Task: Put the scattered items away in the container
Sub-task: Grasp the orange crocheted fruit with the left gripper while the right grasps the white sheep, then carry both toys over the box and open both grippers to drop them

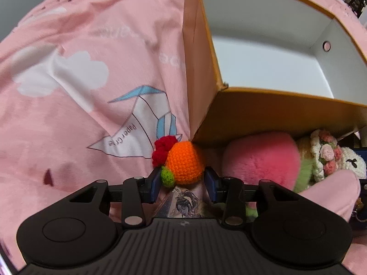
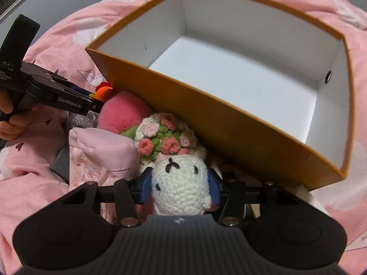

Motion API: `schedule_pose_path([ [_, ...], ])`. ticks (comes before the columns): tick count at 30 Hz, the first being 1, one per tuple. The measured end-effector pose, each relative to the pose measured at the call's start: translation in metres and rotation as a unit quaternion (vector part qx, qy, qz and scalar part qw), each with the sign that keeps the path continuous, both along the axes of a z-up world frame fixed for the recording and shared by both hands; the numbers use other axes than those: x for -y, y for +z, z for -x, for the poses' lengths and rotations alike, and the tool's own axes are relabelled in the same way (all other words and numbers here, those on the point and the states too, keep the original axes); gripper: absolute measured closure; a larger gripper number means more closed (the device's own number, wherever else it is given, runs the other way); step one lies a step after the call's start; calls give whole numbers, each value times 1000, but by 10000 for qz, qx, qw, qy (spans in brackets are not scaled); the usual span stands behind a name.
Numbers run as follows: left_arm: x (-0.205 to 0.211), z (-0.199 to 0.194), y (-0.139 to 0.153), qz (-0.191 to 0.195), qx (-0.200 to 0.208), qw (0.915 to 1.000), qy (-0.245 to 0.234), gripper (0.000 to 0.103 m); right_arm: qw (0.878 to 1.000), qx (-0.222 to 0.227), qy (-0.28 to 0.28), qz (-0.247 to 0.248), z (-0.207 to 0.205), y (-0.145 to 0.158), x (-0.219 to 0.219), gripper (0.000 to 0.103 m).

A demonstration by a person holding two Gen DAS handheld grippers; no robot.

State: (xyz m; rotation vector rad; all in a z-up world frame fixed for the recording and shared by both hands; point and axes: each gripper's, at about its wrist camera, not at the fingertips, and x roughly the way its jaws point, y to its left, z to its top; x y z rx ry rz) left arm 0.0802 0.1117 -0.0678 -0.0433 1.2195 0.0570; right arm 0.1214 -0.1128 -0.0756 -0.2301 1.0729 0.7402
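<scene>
Now | left tongs point(image 1: 182, 181) clamped on orange crochet fruit point(image 1: 184, 163) at box point(image 1: 275, 112) corner | right tongs point(image 2: 180, 186) clamped on white crochet doll point(image 2: 180, 183) beside box front wall | both gripped for lifting in; box empty

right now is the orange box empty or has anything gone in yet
Empty. Both views show the orange box with only its bare white floor and walls inside; the toys lie outside against its near wall.
</scene>
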Motion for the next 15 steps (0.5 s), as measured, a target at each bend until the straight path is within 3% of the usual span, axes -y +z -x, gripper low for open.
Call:
schedule_pose_path([
  [15,13,19,71,313,1095,9932,-258,58,9954,860,-146,-393,27,69,25,52],
])
